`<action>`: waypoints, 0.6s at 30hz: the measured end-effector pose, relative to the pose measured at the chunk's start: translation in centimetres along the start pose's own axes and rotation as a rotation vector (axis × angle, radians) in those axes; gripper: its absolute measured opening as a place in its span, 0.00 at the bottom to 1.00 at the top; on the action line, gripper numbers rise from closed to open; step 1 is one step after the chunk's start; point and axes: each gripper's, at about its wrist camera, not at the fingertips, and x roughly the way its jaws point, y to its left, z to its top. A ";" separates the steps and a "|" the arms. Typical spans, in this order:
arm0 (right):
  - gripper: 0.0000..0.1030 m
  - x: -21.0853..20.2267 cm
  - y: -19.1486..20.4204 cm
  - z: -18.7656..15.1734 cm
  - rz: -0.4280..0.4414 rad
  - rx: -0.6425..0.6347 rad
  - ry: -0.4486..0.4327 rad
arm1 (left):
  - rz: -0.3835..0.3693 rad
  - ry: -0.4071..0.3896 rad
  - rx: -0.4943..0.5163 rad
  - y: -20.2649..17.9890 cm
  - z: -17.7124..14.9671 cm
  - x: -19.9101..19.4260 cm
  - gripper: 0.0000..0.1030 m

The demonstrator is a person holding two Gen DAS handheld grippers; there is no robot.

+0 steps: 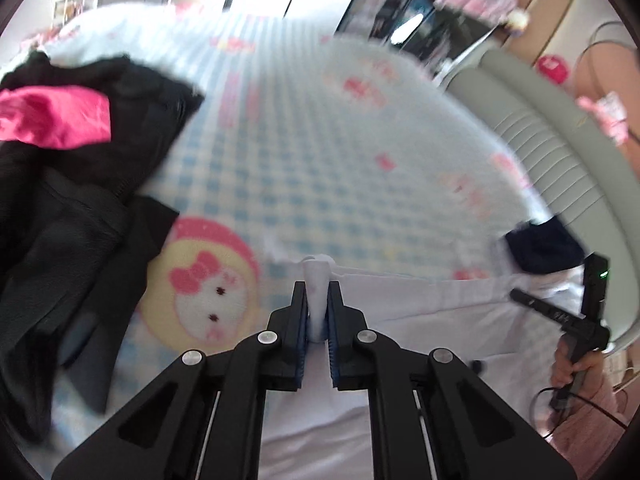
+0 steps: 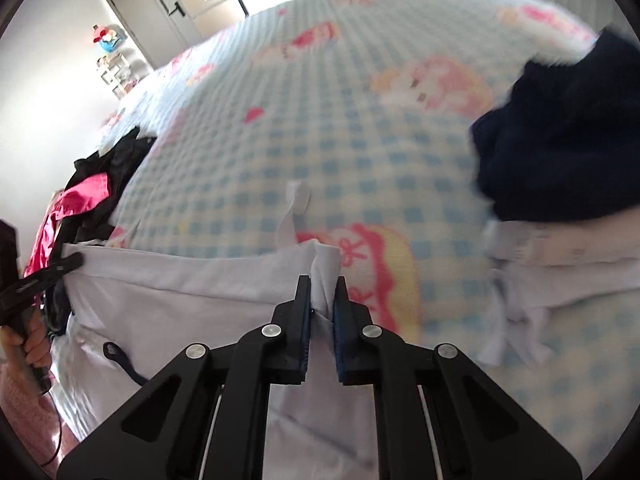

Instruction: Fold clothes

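I take the white garment (image 1: pixel 420 320) as my landmark: it lies at the near edge of the bed (image 1: pixel 320 140), its top hem running as one long line from side to side. My left tool (image 1: pixel 318 304) sits at the left end of that hem, closed tight on a pinched corner of the cloth. Following the hem rightward, I come to my right tool (image 2: pixel 323 300) at the other end, likewise clamped on a bunched corner. So the long axis lies straight between the two tools, each nearest its own corner. Beyond the hem the checked bed is bare, with dark clothes (image 1: pixel 80 200) off to the garment's left and a navy bundle (image 2: pixel 560 140) to its right; I judge the fold goes forward over that bare stretch
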 end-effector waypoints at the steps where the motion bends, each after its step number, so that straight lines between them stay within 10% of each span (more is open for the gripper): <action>1: 0.08 -1.2 0.3 -0.6 0.007 0.004 -0.017 | -0.008 -0.030 0.011 -0.3 -0.7 -1.9 0.09; 8: 0.08 -8.2 1.3 -7.2 0.080 0.044 -0.060 | -0.014 -0.077 0.008 -0.3 -7.8 -9.4 0.09; 18: 0.08 -7.8 1.4 -15.3 0.055 0.078 0.074 | 0.052 0.001 -0.014 1.3 -16.3 -10.0 0.10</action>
